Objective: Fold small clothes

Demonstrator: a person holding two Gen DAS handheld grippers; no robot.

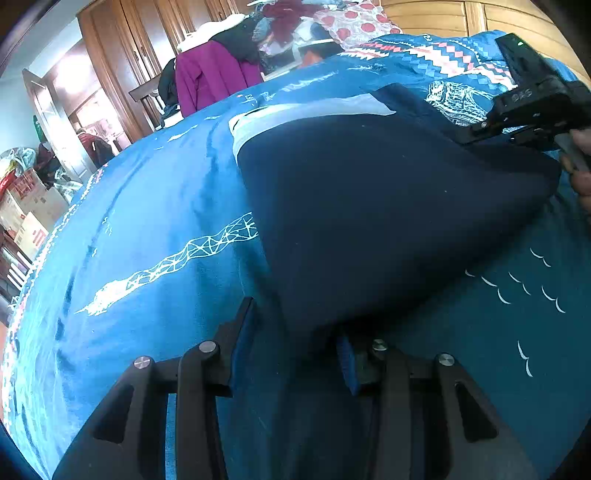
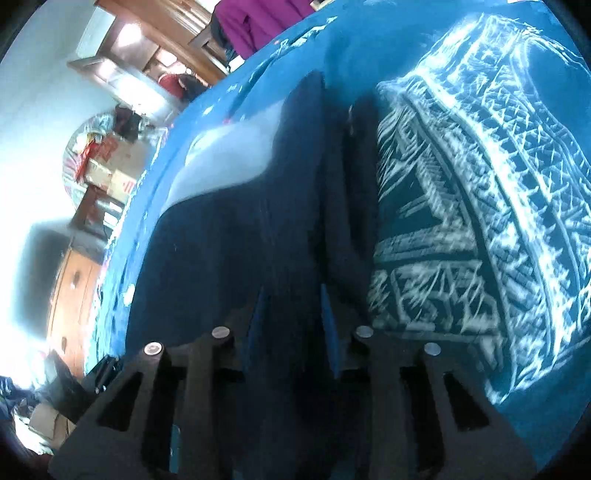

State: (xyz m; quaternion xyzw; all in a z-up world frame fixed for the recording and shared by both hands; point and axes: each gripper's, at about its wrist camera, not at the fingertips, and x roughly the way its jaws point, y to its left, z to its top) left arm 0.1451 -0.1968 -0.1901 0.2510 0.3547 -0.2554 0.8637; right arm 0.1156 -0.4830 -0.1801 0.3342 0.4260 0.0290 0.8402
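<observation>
A dark navy garment [image 1: 369, 203] with a pale grey band [image 1: 295, 110] along its far edge lies flat on the blue patterned bedspread [image 1: 147, 221]. My left gripper [image 1: 295, 350] is open, with the garment's near corner lying between its fingers and bare sheet showing beside the left pad [image 1: 243, 343]. The right gripper [image 1: 476, 133] reaches in from the right and touches the garment's far right edge. In the blurred right wrist view, the right gripper [image 2: 293, 325] has its jaws slightly apart, and a ridge of the navy garment [image 2: 221, 258] runs between the blue pads.
A heap of clothes [image 1: 295, 22] covers the far end of the bed, and a purple jacket [image 1: 210, 74] hangs on a chair beside it. Wooden wardrobes [image 1: 122, 55] and cardboard boxes [image 1: 29, 210] stand off to the left. A person's hand [image 1: 581, 177] shows at the right edge.
</observation>
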